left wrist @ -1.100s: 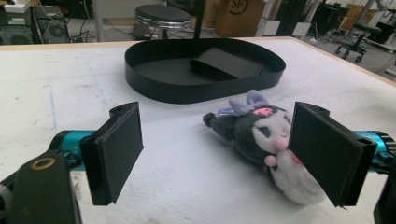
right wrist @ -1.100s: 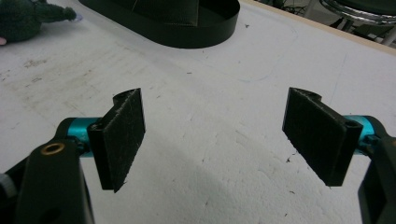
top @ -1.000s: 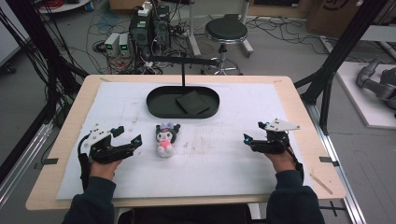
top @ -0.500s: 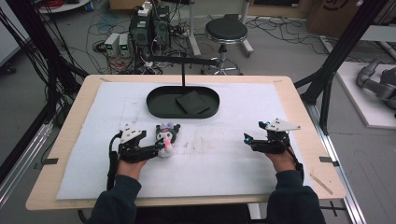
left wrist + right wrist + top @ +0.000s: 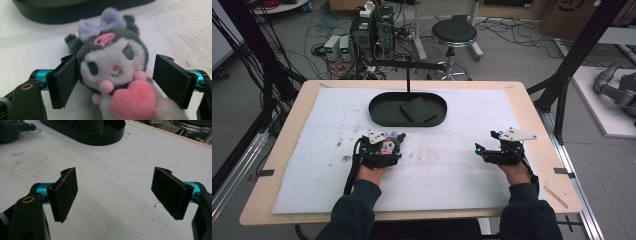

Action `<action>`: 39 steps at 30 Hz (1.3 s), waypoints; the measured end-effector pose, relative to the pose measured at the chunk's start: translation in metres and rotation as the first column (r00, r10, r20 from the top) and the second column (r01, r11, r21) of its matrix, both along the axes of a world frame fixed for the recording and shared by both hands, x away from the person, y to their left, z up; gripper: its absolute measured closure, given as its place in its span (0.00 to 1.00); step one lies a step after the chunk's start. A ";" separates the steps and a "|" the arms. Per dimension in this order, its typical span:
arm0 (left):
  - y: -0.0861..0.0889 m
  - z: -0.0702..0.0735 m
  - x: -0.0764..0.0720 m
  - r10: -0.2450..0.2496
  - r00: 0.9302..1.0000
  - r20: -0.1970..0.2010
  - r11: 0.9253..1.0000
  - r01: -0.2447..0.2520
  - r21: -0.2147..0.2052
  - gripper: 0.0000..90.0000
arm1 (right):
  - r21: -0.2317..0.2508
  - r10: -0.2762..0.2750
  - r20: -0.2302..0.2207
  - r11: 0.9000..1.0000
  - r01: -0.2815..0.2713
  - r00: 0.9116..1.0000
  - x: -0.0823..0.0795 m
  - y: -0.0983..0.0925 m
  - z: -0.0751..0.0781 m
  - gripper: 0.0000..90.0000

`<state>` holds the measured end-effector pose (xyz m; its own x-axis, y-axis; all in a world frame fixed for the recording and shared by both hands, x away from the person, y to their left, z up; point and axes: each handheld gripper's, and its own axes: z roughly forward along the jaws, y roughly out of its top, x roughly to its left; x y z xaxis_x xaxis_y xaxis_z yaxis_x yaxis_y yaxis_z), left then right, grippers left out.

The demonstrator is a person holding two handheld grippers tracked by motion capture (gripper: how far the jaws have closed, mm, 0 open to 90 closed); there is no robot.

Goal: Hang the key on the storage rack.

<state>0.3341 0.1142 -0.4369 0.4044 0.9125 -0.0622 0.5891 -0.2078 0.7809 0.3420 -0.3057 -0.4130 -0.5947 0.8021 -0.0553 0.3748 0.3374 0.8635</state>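
Covering most of the tabletop (image 5: 292,125) is a white mat (image 5: 462,175), with a black oval tray (image 5: 384,107) toward 12 o'clock. At 9 o'clock from centre, the left hand-held gripper (image 5: 115,80) has just been opening a little; its jaws stand wide around the plush (image 5: 112,65), one pad brushing the toy's cheek, the other clear. At 3 o'clock the right hand-held gripper (image 5: 117,192) rests, jaws wide apart on nothing.

tray (image 5: 379,116) — black, oval, holds dark slab (image 5: 417,109) | stool (image 5: 454,34) — beyond table
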 end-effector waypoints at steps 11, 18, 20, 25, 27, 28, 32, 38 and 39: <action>0.013 -0.002 0.003 -0.061 0.997 -0.041 0.998 0.060 -0.030 0.42 | -0.008 0.012 -0.002 1.000 -0.012 1.000 0.000 0.002 0.000 0.24; 0.044 0.030 0.010 -0.044 0.999 0.032 0.995 0.047 -0.090 0.45 | 0.003 0.006 0.002 1.000 -0.006 1.000 0.000 0.000 0.000 0.24; 0.052 0.042 0.015 -0.035 0.998 0.053 0.994 0.041 -0.106 0.47 | 0.005 0.003 0.002 1.000 -0.003 1.000 0.001 0.000 -0.001 0.24; 0.069 0.069 0.026 -0.020 0.994 0.112 0.986 0.038 -0.160 0.48 | 0.020 0.005 0.002 1.000 -0.005 1.000 0.003 0.000 -0.001 0.24; 0.074 0.077 0.030 -0.023 0.992 0.123 0.984 0.044 -0.172 0.48 | 0.021 0.005 0.009 1.000 -0.005 1.000 0.003 0.000 0.000 0.24; 0.076 0.082 0.033 -0.025 0.991 0.128 0.983 0.048 -0.180 0.48 | 0.025 0.005 0.010 1.000 -0.005 1.000 0.003 -0.001 0.000 0.24; 0.084 0.102 0.046 -0.024 0.991 0.132 0.982 0.048 -0.185 0.48 | 0.040 0.004 0.009 0.999 -0.004 1.000 0.003 -0.001 0.000 0.24; 0.090 0.132 0.071 -0.032 0.989 0.145 0.982 0.058 -0.178 0.48 | 0.054 0.005 0.015 0.999 -0.005 1.000 0.005 -0.001 0.000 0.24; 0.090 0.135 0.075 -0.030 0.988 0.151 0.982 0.057 -0.178 0.48 | 0.054 0.009 0.018 0.998 -0.009 1.000 0.006 -0.002 0.000 0.24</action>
<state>0.4089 0.2045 -0.3023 0.4605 0.8728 -0.1617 0.4587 -0.0780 0.8852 0.3481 -0.3074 -0.4131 -0.6012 0.7988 -0.0225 0.3566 0.2933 0.8870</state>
